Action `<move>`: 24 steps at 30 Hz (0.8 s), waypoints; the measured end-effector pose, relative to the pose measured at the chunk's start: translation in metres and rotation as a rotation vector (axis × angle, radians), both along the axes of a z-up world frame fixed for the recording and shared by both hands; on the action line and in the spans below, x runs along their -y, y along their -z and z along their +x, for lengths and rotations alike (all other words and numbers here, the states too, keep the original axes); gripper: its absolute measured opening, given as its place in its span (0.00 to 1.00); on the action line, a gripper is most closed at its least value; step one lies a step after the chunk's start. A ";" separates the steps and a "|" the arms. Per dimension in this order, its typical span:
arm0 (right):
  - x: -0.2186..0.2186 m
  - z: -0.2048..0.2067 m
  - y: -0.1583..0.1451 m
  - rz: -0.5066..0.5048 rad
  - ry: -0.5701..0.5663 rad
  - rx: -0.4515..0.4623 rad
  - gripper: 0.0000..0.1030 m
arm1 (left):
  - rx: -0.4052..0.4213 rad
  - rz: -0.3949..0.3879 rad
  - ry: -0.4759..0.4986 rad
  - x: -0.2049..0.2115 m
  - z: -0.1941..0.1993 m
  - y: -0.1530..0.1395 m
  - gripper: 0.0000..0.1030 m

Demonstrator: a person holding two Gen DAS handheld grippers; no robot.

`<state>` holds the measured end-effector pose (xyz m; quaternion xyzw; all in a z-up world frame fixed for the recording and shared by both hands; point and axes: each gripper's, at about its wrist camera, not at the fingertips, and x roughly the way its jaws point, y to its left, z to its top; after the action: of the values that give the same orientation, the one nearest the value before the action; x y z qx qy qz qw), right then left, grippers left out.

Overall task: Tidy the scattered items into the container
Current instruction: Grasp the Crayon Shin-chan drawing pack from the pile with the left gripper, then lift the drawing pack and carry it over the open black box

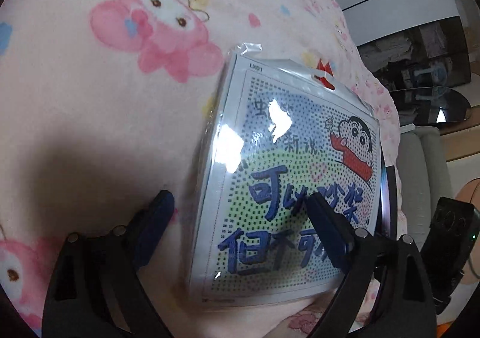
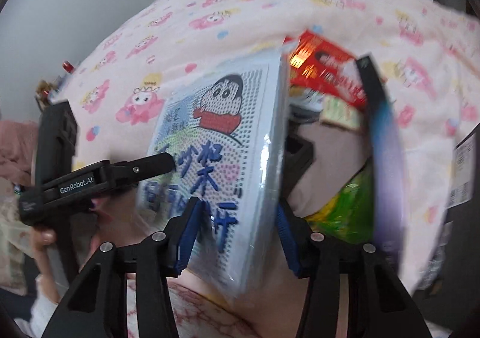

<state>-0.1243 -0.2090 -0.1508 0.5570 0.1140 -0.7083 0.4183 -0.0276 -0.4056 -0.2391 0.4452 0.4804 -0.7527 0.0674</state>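
Gripping the "LX01" cartoon packet (image 2: 240, 176), right gripper (image 2: 237, 233); "GenRobot.AI" left gripper (image 1: 240, 206) seemingly spread.

The left wrist view looks forward and steeply downward along the left gripper (image 1: 240, 209), at close range to the pink blanket (image 1: 90, 128). The packaged bead kit (image 1: 288, 182) fills the frame from centre toward 5 o'clock; room furniture appears at 2 o'clock.

The right wrist view looks more steeply downward along the right gripper (image 2: 237, 236), very close to the same bead kit (image 2: 228, 140) at centre. The left gripper (image 2: 120, 173) enters at 9 o'clock. A wall lies at 11 o'clock.

Both views share the bead kit, the blanket (image 2: 270, 2) and the left gripper.
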 end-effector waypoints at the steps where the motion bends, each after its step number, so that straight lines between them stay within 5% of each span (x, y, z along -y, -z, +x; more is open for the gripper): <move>1: 0.001 0.000 -0.001 -0.010 0.000 0.006 0.40 | -0.007 0.011 0.020 -0.002 -0.002 -0.003 0.80; 6: -0.009 0.010 -0.028 -0.065 0.009 -0.053 0.37 | -0.070 -0.027 0.063 -0.018 0.015 -0.047 0.66; 12: -0.060 0.028 -0.098 -0.191 0.030 -0.127 0.37 | -0.205 -0.078 0.148 -0.058 0.025 -0.128 0.63; 19: -0.182 0.054 -0.139 -0.264 0.166 -0.166 0.37 | -0.300 -0.117 0.352 -0.146 0.012 -0.190 0.63; 24: -0.275 0.057 -0.137 -0.270 0.307 -0.143 0.37 | -0.299 -0.103 0.513 -0.231 -0.011 -0.188 0.63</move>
<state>-0.0669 0.0658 -0.0135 0.4551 -0.0386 -0.8102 0.3674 -0.0386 -0.1746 -0.0512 0.4321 0.3178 -0.8259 -0.1739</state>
